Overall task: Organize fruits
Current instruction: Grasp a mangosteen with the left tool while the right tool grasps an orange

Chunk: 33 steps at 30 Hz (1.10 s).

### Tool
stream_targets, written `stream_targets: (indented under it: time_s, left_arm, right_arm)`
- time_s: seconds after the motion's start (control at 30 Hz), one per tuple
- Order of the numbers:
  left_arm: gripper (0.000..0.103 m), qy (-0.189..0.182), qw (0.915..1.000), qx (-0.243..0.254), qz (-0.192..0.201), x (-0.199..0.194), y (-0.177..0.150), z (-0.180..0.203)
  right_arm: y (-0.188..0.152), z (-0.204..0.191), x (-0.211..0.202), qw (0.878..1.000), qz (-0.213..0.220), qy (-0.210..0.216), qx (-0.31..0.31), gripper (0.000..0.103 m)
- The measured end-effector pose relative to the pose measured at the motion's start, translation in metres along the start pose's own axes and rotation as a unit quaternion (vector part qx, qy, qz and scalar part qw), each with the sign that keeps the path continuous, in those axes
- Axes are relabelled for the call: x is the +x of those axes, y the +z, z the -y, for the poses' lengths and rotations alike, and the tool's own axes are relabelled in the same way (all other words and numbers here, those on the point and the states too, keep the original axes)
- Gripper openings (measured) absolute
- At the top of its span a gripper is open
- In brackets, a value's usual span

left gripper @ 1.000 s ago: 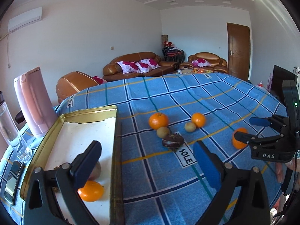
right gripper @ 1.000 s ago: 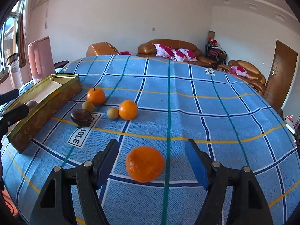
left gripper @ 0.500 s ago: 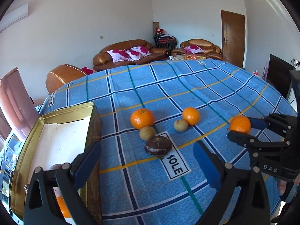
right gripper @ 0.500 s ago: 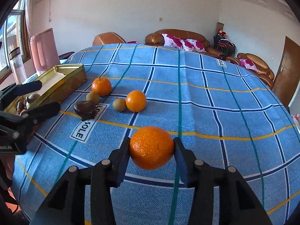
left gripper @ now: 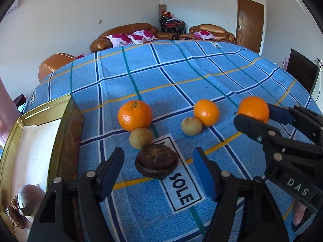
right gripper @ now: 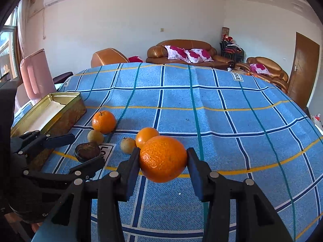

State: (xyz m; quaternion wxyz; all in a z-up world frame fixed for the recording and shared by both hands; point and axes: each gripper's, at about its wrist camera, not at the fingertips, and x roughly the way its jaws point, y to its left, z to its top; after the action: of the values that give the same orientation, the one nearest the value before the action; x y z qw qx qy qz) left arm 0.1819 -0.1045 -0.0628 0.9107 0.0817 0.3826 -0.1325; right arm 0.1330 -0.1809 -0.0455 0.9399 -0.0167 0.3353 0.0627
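Counter under a blue plaid cloth (left gripper: 201,76), sofas and a brown door behind. Right gripper (right gripper: 164,159) is now clamped on a large orange (right gripper: 163,159), which is lifted clear of the cloth; a second ago that orange was lying on the cloth between open jaws. Left gripper (left gripper: 158,167) has been brought away from the gold tin (left gripper: 66,141) and down over the dark brown fruit (left gripper: 157,163); its jaws have just been closing and are seen straddling that fruit, pads not yet touching, so nothing is gripped there. Still loose on the cloth: a stemmed orange (left gripper: 134,115), a smaller orange (left gripper: 206,112), two small tan fruits (left gripper: 141,138) (left gripper: 191,126). A few pieces are already seen in the tin's near corner. Judgement: one orange is secured for transfer to the tin, the dark fruit is next to be grasped, and sorting is roughly midway.
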Motion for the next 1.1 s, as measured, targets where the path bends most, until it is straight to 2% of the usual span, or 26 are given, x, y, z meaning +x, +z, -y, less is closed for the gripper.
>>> stream_targets:
  time_s: [0.03, 0.07, 0.1, 0.23, 0.47, 1.1]
  left_arm:
    - [0.065, -0.004, 1.0000, -0.001, -0.005, 0.003, 0.001, -0.001]
    - [0.052, -0.011, 0.9998, -0.003, -0.014, 0.007, 0.001, -0.002]
    - [0.047, -0.017, 0.9996, -0.007, -0.023, 0.010, 0.001, -0.003]
    - [0.047, -0.036, 0.9989, -0.022, -0.023, 0.010, 0.000, -0.009]
    - [0.047, -0.032, 0.9995, -0.005, -0.006, 0.004, -0.001, -0.003]
    - [0.047, -0.037, 0.9959, 0.006, 0.083, -0.031, -0.004, -0.002]
  right_arm:
    - [0.001, -0.001, -0.001, 1.000, 0.003, 0.000, 0.000, 0.047]
    - [0.001, -0.002, -0.001, 1.000, 0.004, -0.002, -0.002, 0.047]
    - [0.001, -0.003, 0.000, 1.000, 0.002, -0.003, -0.004, 0.047]
    - [0.000, -0.004, 0.001, 1.000, -0.002, -0.003, -0.007, 0.047]
    - [-0.001, -0.009, 0.000, 1.000, 0.002, 0.000, -0.019, 0.048]
    - [-0.003, -0.011, -0.017, 0.998, 0.048, 0.026, -0.023, 0.048]
